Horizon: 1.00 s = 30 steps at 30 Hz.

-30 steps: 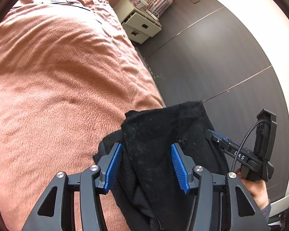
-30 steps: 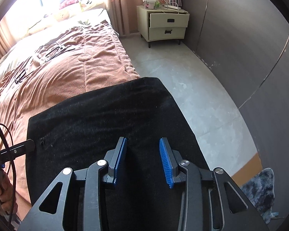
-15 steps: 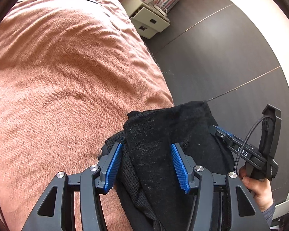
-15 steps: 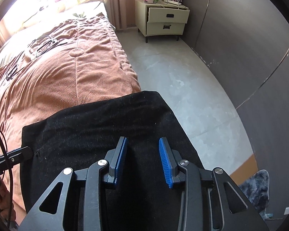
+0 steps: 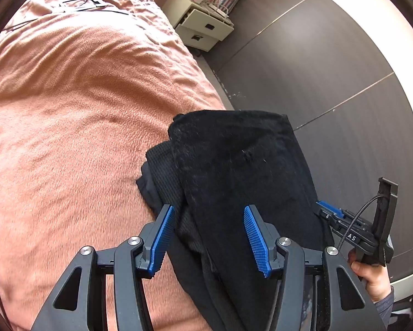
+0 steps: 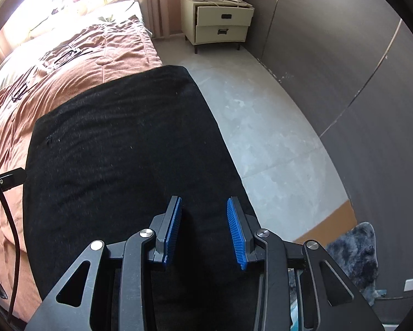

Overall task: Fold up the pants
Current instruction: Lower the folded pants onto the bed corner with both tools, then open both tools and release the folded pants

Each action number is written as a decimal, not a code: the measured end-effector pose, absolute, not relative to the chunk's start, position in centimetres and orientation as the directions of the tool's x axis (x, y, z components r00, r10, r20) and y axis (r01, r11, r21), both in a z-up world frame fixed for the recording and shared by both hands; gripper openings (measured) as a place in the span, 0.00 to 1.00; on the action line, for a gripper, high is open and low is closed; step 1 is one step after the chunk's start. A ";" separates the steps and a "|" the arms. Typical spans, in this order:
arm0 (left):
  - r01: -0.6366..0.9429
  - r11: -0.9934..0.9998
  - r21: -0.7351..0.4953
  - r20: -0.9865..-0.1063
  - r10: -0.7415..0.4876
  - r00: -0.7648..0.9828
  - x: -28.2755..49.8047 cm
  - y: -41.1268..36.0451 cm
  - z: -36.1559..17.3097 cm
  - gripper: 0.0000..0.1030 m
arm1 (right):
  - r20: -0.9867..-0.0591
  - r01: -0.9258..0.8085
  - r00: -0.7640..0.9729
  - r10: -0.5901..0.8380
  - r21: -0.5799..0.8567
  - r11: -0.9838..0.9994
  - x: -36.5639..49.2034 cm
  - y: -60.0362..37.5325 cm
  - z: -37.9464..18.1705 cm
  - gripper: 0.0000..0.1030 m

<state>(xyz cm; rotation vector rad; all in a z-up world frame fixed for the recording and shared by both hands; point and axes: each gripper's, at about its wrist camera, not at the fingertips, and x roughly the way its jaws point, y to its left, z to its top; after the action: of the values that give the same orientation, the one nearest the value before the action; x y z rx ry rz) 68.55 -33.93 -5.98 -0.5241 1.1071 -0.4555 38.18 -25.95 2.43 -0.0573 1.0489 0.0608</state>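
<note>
The black pants [image 5: 234, 165] [image 6: 123, 143] lie folded into a thick stack at the right edge of the bed, on a reddish-brown blanket [image 5: 82, 110] [image 6: 118, 52]. A ribbed inner layer sticks out on the stack's left side. My left gripper [image 5: 209, 212] hovers open over the near left part of the stack, its blue pads clear of the cloth. My right gripper [image 6: 205, 201] hangs open over the near right part, nothing pinched. In the left wrist view the right gripper [image 5: 352, 231] shows beside the pants, held by a hand [image 5: 371, 275].
A cream nightstand [image 6: 220, 24] [image 5: 203, 24] with a half-open drawer stands past the bed. Black cables [image 6: 54, 58] lie on the far blanket. Right of the bed are grey floor [image 6: 261, 127], a dark panelled wall [image 6: 358, 55] and a fuzzy grey rug [image 6: 355, 253].
The right gripper has come lower over the pants, which now fill more of its view. The left view has shifted so the stack reaches higher in frame. Both jaw gaps look unchanged.
</note>
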 end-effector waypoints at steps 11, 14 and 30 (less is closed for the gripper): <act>0.153 0.815 -0.560 -0.732 -0.572 0.369 64.3 -34.6 -2.5 0.53 | -0.903 0.016 0.429 -0.017 -0.011 1.000 34.7 -26.7 2.2 0.19; 0.173 0.828 -0.533 -0.743 -0.556 0.373 63.1 -34.7 -1.4 0.55 | -0.892 0.023 0.452 -0.010 0.000 1.000 33.8 -26.3 3.6 0.19; 0.281 0.874 -0.398 -0.740 -0.486 0.465 56.3 -33.6 6.0 0.99 | -0.827 0.047 0.562 -0.010 0.021 0.999 26.0 -22.3 11.4 0.84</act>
<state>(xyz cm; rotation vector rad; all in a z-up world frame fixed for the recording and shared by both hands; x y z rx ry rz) 56.32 -33.65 6.01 -0.2324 0.9809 -0.4763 26.00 -22.34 11.38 0.0421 0.9733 -0.0336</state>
